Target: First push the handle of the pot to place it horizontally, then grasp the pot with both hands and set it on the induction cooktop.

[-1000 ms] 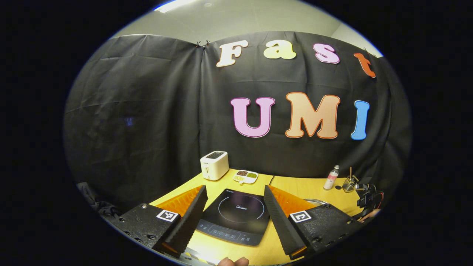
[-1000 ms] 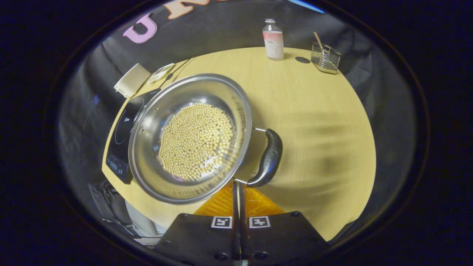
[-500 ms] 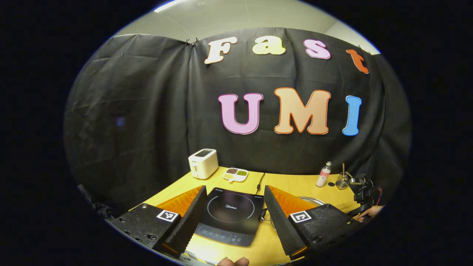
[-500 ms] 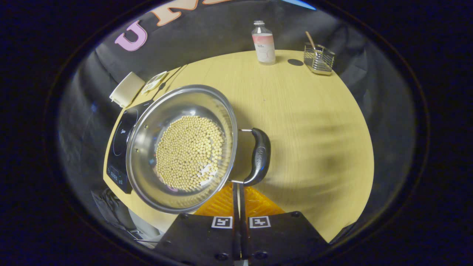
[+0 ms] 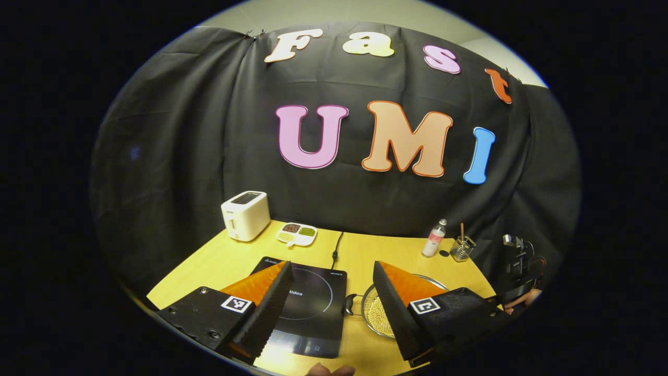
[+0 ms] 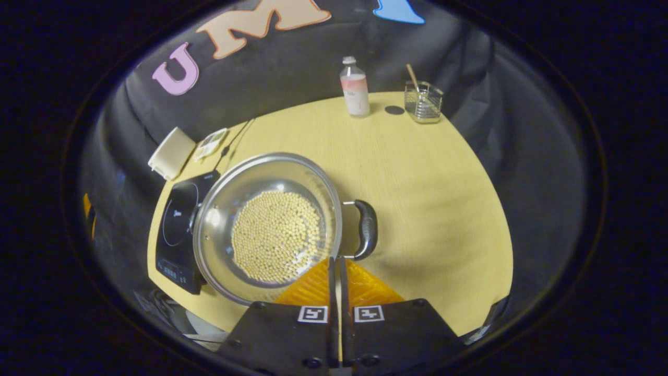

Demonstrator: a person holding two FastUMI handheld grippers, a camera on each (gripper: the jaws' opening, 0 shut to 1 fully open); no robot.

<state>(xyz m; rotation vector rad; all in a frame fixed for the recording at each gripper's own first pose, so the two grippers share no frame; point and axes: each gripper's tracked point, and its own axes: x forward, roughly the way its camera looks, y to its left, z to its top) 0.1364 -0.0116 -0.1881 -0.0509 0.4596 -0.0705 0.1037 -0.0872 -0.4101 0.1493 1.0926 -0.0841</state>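
A steel pot with pale beans in it stands on the yellow table, just right of the black induction cooktop. Its dark loop handle points right, away from the cooktop. My right gripper is shut and empty, its tips just at the near end of that handle. In the left gripper view my left gripper hangs open above the table's front. The cooktop lies between its fingers. The pot is partly hidden behind the right-hand finger.
A white toaster and a divided dish stand at the back left. A small bottle and a wire holder are at the back right. A cable runs back from the cooktop. The other gripper is at the far right.
The pot has turned so its handle swings from lower right to straight right. My right gripper has drawn back and up. The left gripper view has shifted, bringing the pot into sight.
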